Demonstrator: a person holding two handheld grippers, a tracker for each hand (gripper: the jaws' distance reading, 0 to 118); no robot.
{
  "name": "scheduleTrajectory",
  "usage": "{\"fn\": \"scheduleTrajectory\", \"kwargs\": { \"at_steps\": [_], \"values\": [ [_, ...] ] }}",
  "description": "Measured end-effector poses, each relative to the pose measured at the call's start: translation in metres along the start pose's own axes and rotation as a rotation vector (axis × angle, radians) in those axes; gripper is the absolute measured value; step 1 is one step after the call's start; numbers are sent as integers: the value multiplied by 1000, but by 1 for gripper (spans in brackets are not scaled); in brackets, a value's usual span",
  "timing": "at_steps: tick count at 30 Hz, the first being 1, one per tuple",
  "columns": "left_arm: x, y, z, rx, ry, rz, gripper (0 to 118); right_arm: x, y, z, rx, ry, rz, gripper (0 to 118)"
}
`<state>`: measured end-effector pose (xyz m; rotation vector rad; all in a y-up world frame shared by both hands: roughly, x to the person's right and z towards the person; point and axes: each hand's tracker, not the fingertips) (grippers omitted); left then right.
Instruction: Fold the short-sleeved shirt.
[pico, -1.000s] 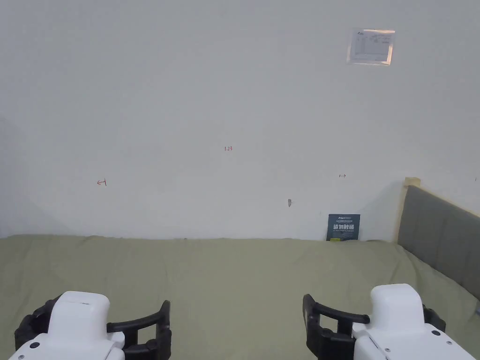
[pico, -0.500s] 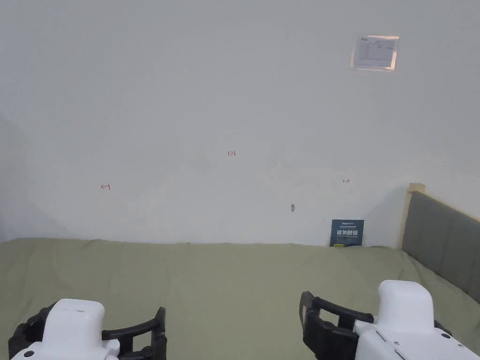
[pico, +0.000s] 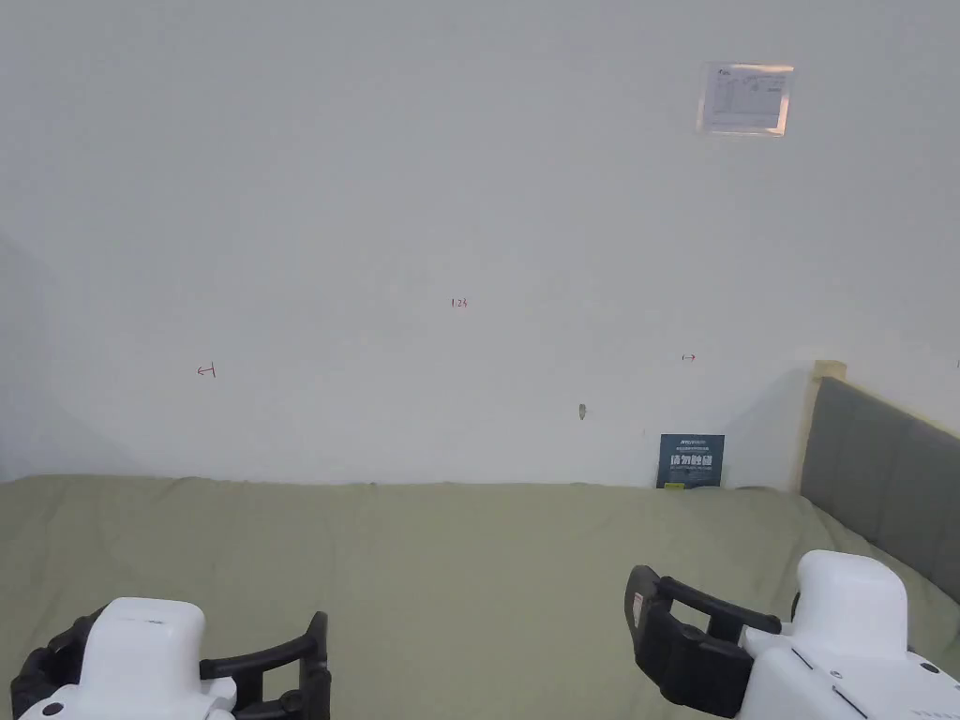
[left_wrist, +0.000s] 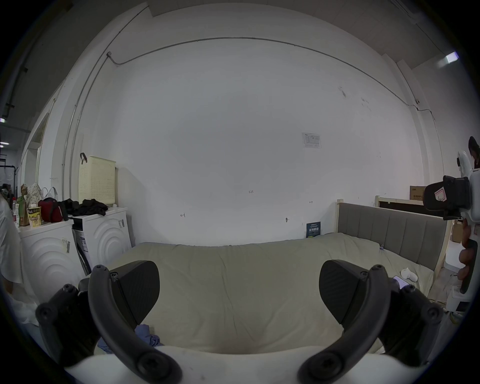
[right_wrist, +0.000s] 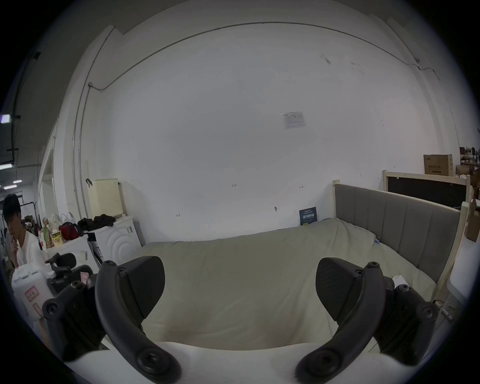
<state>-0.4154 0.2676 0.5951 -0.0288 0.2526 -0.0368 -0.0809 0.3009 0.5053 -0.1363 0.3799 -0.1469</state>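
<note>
My left gripper (left_wrist: 239, 288) is open, its jaws wide apart with nothing between them, held above the near edge of the olive-green bed sheet (left_wrist: 246, 280). My right gripper (right_wrist: 240, 285) is open too, over the same sheet and empty. In the head view the left gripper (pico: 187, 647) sits at the bottom left and the right gripper (pico: 797, 619) at the bottom right. A crumpled blue-grey cloth (left_wrist: 146, 337) lies low at the bed's near left, partly hidden behind the left gripper's jaw. I cannot tell whether it is the shirt.
A grey padded headboard (pico: 881, 469) bounds the bed on the right, a white wall (pico: 469, 234) the far side. Two white washing machines (left_wrist: 104, 241) with bags on top stand to the left. A person (right_wrist: 18, 241) sits at far left. A small white object (left_wrist: 409, 274) lies near the headboard.
The right gripper has moved a little to the right. The left gripper has sunk slightly. Both stay open.
</note>
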Motion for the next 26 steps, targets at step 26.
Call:
{"fn": "scheduleTrajectory", "kwargs": {
  "at_steps": [26],
  "values": [
    [4,8,2,58,-1,20,118,3,-19,-14,86,-23,174,116]
  ]
}}
